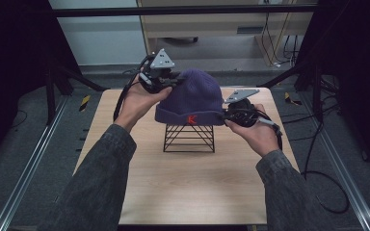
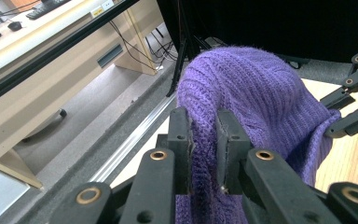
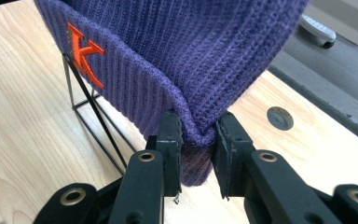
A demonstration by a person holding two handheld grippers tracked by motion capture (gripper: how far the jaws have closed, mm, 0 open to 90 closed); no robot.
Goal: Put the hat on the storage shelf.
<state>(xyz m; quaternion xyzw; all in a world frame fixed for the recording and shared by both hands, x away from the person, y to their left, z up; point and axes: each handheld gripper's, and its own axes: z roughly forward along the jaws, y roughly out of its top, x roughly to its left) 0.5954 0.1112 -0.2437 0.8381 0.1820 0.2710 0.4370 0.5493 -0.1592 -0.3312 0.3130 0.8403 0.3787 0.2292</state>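
Two grippers are on the purple beanie (image 1: 191, 96) above the wire stand (image 1: 189, 138); left gripper (image 2: 204, 140) pinches its crown; right gripper (image 3: 196, 140) clamps the cuff by the orange K (image 3: 85, 53)

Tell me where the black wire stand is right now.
In the high view the black wire stand sits at the middle of the wooden table, right under the purple beanie, between the left gripper and the right gripper.

wire stand (image 1: 189, 138) top hidden — under beanie (image 1: 190, 98)
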